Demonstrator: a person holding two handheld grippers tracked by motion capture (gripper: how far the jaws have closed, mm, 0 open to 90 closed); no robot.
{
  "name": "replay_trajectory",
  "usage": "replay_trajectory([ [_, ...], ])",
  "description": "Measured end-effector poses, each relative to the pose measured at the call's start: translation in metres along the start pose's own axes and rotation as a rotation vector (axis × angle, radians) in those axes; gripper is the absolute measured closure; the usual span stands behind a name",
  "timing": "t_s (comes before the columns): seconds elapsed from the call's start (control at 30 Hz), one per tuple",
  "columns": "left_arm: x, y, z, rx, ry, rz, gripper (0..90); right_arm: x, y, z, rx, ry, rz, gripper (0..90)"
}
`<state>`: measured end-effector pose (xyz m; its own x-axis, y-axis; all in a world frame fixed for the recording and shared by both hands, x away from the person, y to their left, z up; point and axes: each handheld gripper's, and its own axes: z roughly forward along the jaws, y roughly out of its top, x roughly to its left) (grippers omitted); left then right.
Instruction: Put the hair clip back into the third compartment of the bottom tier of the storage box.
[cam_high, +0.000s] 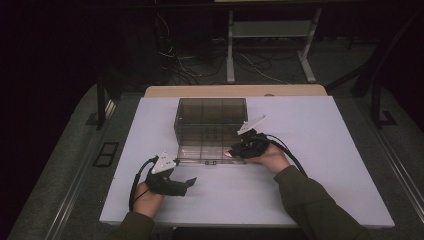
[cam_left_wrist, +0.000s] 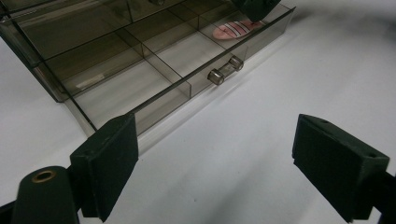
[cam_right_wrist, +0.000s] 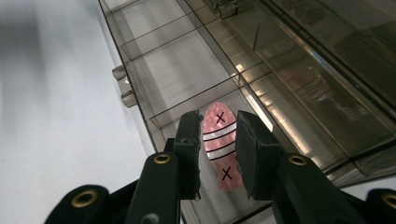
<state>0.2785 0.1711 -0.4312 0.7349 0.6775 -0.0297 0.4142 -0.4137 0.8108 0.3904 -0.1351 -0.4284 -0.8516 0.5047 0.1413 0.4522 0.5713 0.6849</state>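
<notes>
Right tool (cam_right_wrist: 213, 154): jaws clamped on a pink tag (cam_right_wrist: 218, 144), striped, with two black crosses; it hangs over the near right cell of the open drawer (cam_high: 210, 152).
Left tool (cam_high: 182, 184): jaws spread wide, holding nothing, resting low on the desk (cam_high: 310, 165), near left of the drawer.
Drawer: pulled toward the near side from a smoky clear box (cam_high: 211, 117); its knob (cam_left_wrist: 225, 70) faces us.
Risk: I'd say the tag could catch on a cell divider or drop tilted across two cells if let go too high or off centre.
Second risk: a push on the drawer front might slide the light box, as nothing steadies it.
Desk: plain white top, bare.
Room: dark, with cables and a metal frame on the far floor.
</notes>
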Motion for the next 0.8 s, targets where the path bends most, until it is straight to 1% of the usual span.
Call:
replay_trajectory([
  [0.17, 0.001, 0.0, 0.0, 0.001, 0.002, 0.0, 13.6, -0.001, 0.001, -0.003, -0.015, 0.014, 0.009, 64.9],
  [0.43, 0.001, 0.0, 0.001, 0.001, 0.002, -0.001, 13.6, -0.004, 0.0, -0.009, -0.034, 0.043, 0.029, 56.0],
  [0.5, 0.001, 0.0, 0.001, 0.0, 0.003, -0.005, 13.6, -0.004, -0.001, -0.01, -0.037, 0.04, 0.037, 54.4],
  [0.53, 0.002, 0.001, 0.0, 0.009, 0.004, 0.002, 13.6, -0.004, -0.001, -0.011, -0.04, 0.043, 0.038, 53.5],
  [0.6, 0.001, 0.001, 0.001, 0.0, 0.007, -0.01, 13.6, -0.004, -0.003, -0.013, -0.049, 0.039, 0.043, 51.8],
  [0.67, 0.001, 0.001, 0.001, 0.0, 0.008, -0.01, 13.6, -0.004, -0.004, -0.015, -0.052, 0.037, 0.042, 50.2],
  [0.8, 0.001, 0.001, 0.001, 0.003, 0.007, -0.004, 13.6, -0.005, -0.006, -0.021, -0.068, 0.034, 0.052, 47.1],
])
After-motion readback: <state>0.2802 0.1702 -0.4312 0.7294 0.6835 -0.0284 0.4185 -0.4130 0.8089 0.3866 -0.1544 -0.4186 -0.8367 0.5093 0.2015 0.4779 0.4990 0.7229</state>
